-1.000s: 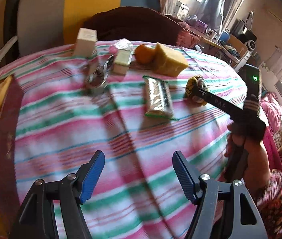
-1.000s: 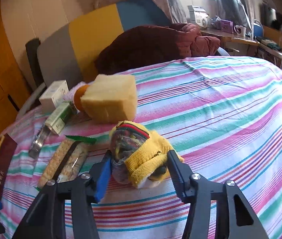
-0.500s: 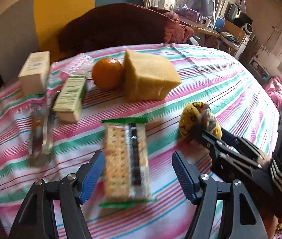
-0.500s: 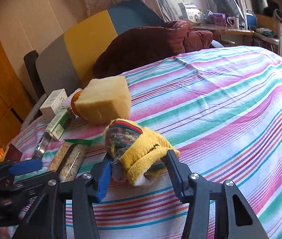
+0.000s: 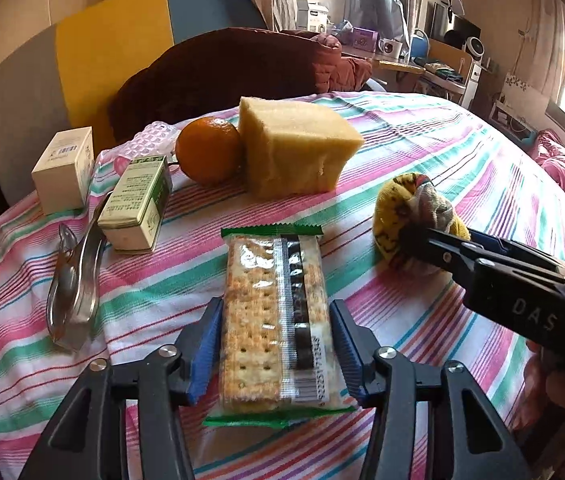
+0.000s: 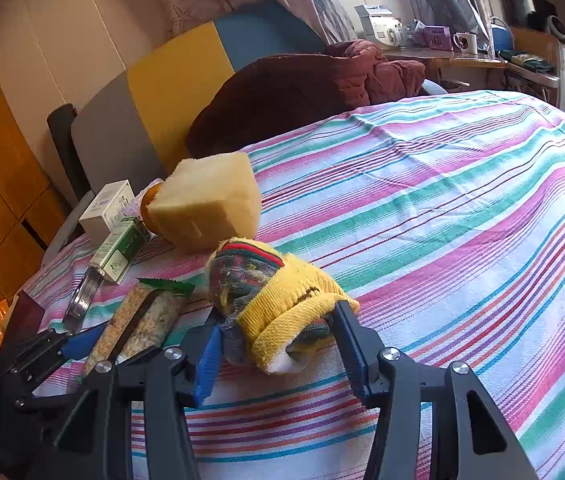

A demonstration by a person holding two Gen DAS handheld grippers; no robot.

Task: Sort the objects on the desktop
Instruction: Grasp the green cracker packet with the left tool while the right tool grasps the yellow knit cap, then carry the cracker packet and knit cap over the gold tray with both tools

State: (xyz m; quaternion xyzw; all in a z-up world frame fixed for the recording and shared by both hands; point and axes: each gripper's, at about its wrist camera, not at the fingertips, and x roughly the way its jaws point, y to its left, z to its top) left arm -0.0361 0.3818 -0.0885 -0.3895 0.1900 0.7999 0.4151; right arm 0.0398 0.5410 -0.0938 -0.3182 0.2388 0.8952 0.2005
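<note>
Left gripper (image 5: 276, 346), angled down, closing around cracker packet (image 5: 276, 320).

You have a tablecloth (image 5: 422, 152) striped in pink, green, white and blue, with a tan cracker packet (image 5: 276, 320) edged in green at lower centre. Upper centre you see an orange fruit (image 5: 207, 150) beside a pale yellow sponge block (image 5: 296, 148); at right, a yellow knitted bundle (image 6: 278, 296) with red and green bands.
</note>
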